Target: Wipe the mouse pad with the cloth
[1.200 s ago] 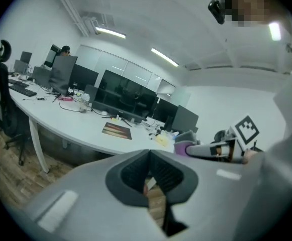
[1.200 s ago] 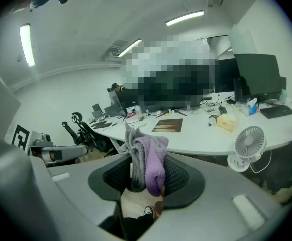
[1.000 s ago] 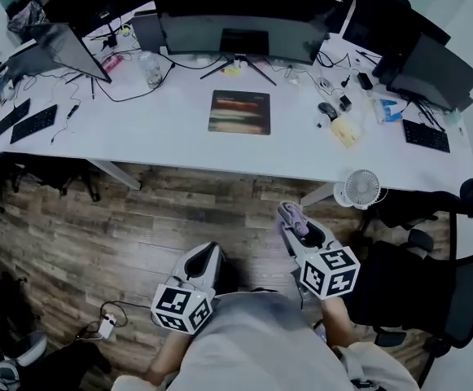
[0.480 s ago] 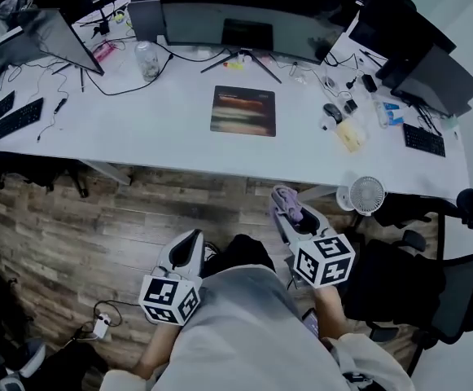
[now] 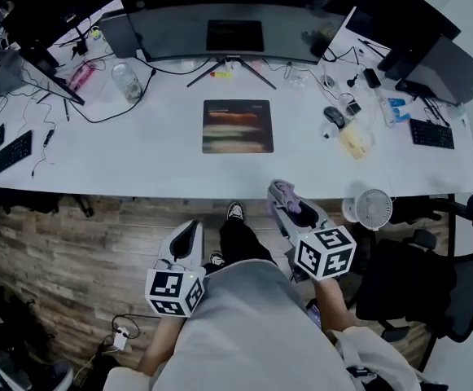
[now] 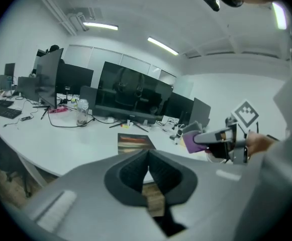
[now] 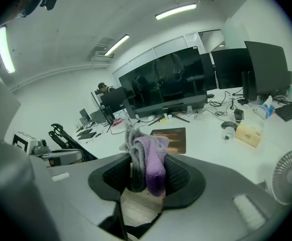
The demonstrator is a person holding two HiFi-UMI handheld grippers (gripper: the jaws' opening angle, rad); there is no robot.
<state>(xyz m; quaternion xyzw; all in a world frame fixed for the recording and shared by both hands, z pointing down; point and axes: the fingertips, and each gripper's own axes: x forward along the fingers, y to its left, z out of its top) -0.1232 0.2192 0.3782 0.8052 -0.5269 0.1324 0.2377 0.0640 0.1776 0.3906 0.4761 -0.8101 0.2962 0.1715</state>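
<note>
The mouse pad [image 5: 238, 125], dark with blurred red and green stripes, lies flat on the white desk [image 5: 163, 149] in front of the big monitor; it also shows as the pad [image 6: 134, 142] and the pad [image 7: 171, 137] in the two gripper views. My right gripper [image 5: 283, 192] hovers at the desk's near edge, below and right of the pad, shut on a purple and grey cloth [image 7: 147, 160] bunched between its jaws. My left gripper [image 5: 189, 232] hangs lower over the wooden floor, short of the desk, its jaws closed together with nothing in them.
A curved monitor [image 5: 232, 31] on a splayed stand is behind the pad. A mouse [image 5: 333, 116], a tan box [image 5: 353, 141], cables and a bottle [image 5: 127, 81] lie around it. A small white fan [image 5: 371, 208] stands at the desk's front right, a black chair [image 5: 419, 279] beside me.
I have stepped closer to the desk. The right gripper with the cloth went from over the floor to the desk's near edge; the left gripper followed, still over the floor.
</note>
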